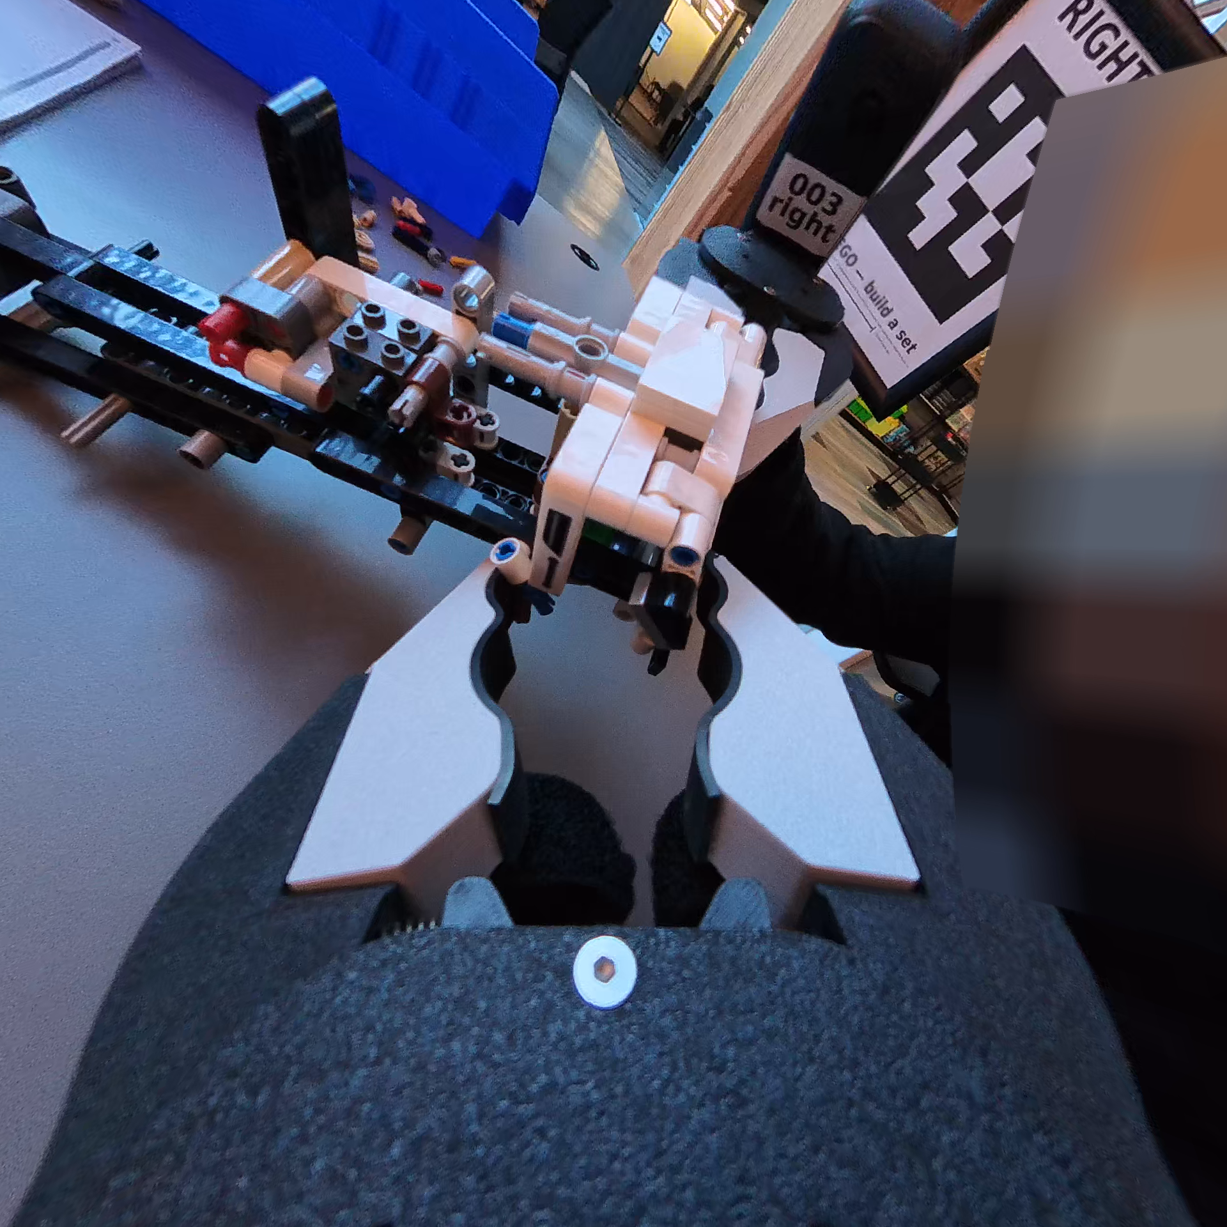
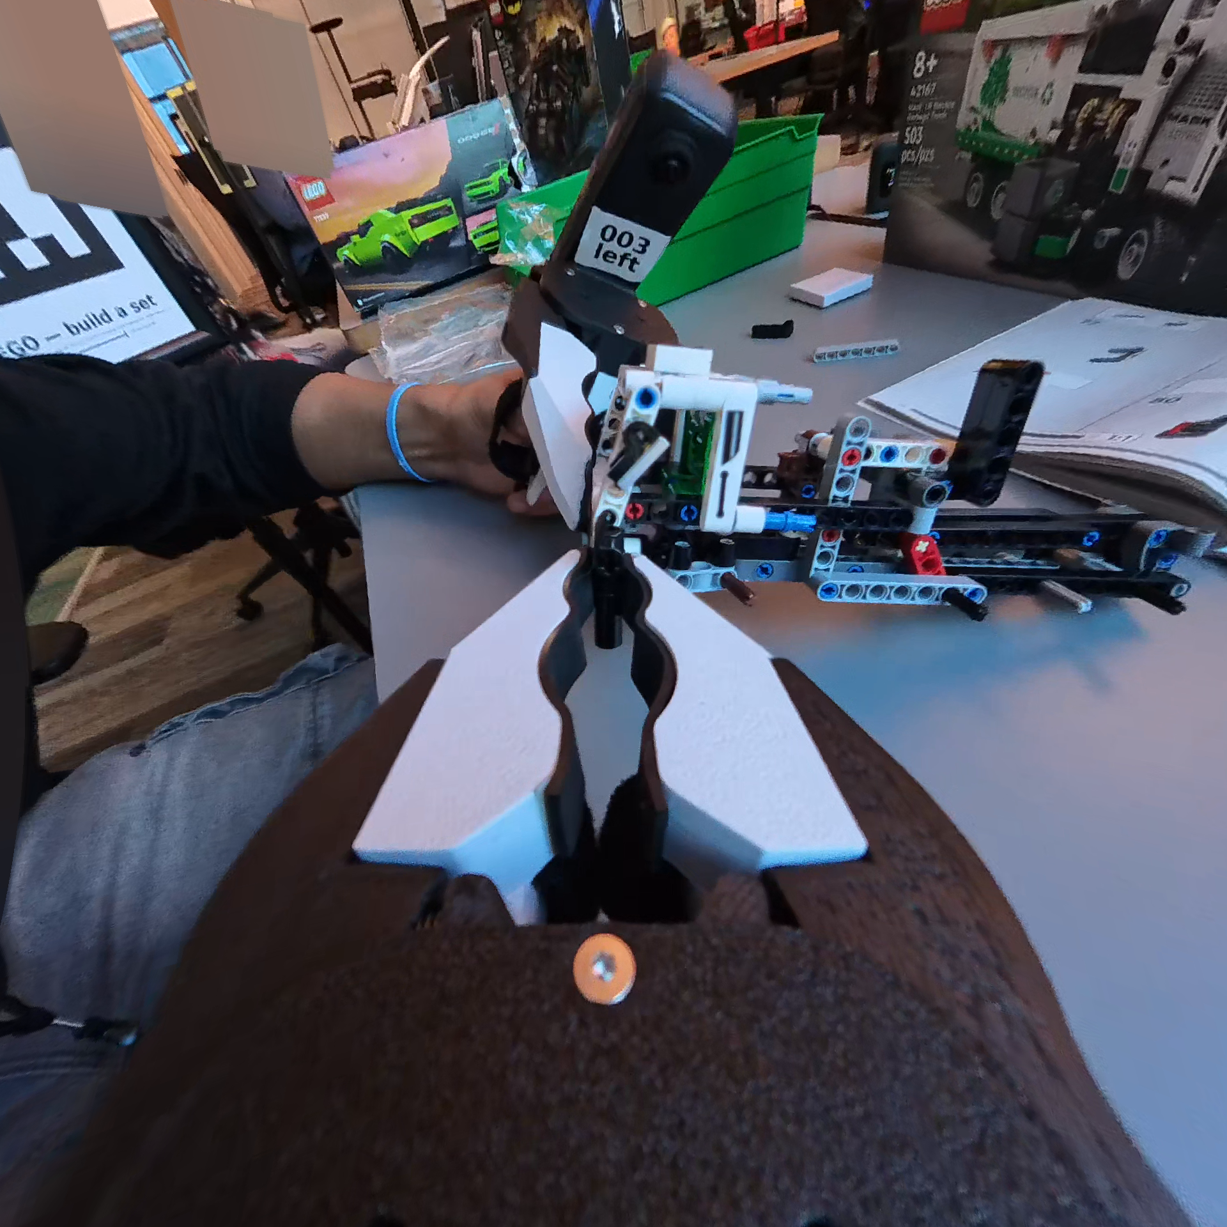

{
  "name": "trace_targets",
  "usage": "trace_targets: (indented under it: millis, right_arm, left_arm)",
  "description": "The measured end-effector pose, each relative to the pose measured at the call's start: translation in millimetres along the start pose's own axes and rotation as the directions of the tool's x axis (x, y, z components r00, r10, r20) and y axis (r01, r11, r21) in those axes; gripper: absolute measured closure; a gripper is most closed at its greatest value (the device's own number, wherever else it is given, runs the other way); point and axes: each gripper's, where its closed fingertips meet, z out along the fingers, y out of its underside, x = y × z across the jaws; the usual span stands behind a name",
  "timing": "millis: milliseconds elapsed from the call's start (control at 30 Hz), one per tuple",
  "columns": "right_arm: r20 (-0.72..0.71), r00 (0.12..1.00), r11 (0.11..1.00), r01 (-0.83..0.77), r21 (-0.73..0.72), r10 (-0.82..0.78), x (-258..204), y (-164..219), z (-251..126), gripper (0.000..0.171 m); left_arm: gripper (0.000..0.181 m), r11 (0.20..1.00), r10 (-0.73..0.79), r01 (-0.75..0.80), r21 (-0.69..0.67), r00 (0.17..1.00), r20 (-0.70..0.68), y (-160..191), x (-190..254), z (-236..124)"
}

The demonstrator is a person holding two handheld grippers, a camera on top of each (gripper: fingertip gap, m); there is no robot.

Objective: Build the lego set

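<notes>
A half-built lego truck lies on the grey table [image 2: 929, 730]: a long black chassis [image 1: 133, 319] with a white cab [image 1: 637, 438] at its near end. It also shows in the right wrist view, with the chassis [image 2: 1036, 531] behind the cab [image 2: 704, 438]. My left gripper [image 1: 604, 577] has its jaws set wide around the cab's front end, with both fingertips touching white pins on its sides. My right gripper [image 2: 607, 561] is shut on a small black piece [image 2: 605, 617] that sticks out under the cab's front. In the left wrist view it shows behind the cab [image 1: 790, 378].
A black beam [image 2: 996, 431] stands upright on the chassis. Loose small parts [image 1: 398, 226] lie by a blue bin [image 1: 398, 99]. An open booklet [image 2: 1095, 385], a white block [image 2: 830, 287], a grey beam [image 2: 856, 350], a green bin [image 2: 730, 199] and lego boxes [image 2: 1062, 133] stand behind. The table edge [image 2: 372, 564] is near the cab. My two grippers' fingertips are within a few centimetres of each other.
</notes>
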Motion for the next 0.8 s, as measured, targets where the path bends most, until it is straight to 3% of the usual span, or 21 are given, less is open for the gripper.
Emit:
trace_targets:
  millis: [800]
  right_arm:
    - [0.03, 0.999, 0.998, -0.025, -0.049, 0.026, 1.0, 0.6, -1.6, 0.165]
  left_arm:
    - [0.127, 1.0, -0.003, 0.003, 0.002, 1.0, 0.019, 0.1, -1.8, 0.7]
